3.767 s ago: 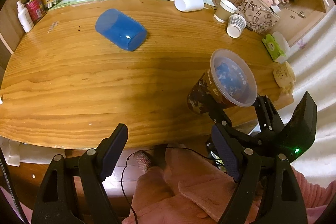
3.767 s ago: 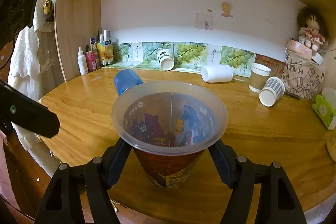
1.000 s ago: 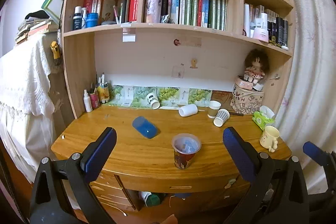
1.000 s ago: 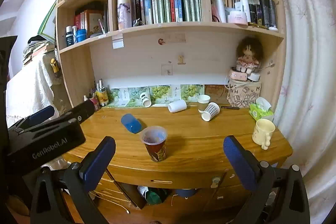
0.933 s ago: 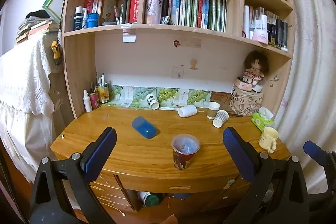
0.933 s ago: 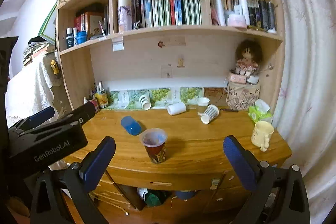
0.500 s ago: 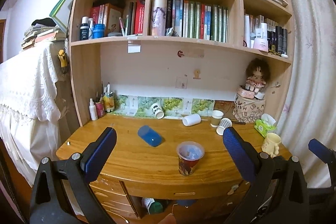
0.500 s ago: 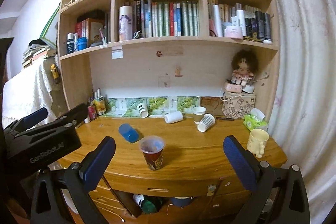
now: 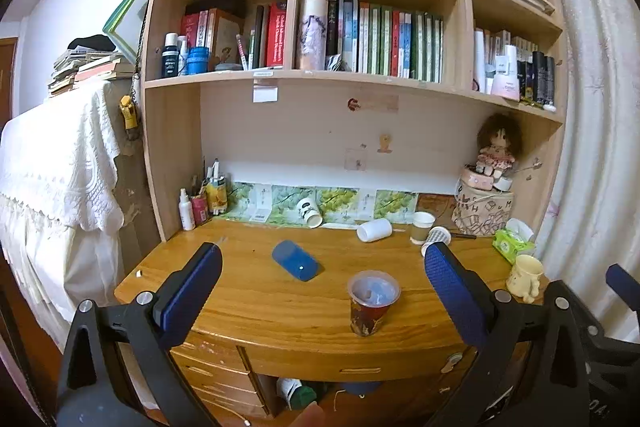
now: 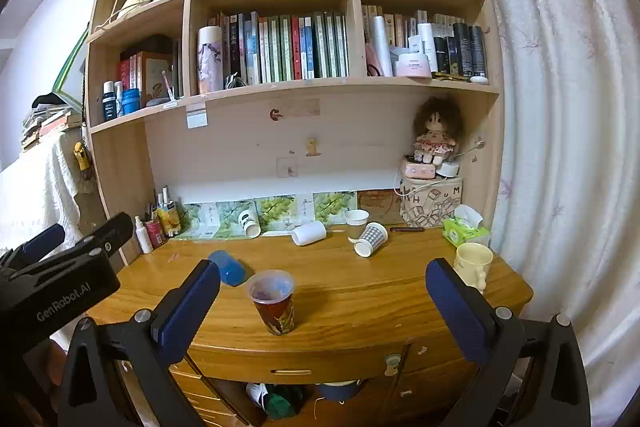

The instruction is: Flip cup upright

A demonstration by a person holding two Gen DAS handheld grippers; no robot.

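Note:
A printed brown cup with a clear rim stands upright near the front edge of the wooden desk. A blue cup lies on its side behind it to the left. My left gripper is open and empty, held back from the desk. My right gripper is open and empty too, also well back from the desk. The left gripper's body shows at the left of the right wrist view.
Several paper cups lie or stand at the back of the desk: a white one on its side, a checked one tilted, a brown one upright. A cream mug and tissue pack sit right. Bottles stand left. Bookshelves rise above.
Both grippers have drawn a little further back and tilted up; more of the shelves shows. The printed cup stays upright on the desk, released since the earliest frames.

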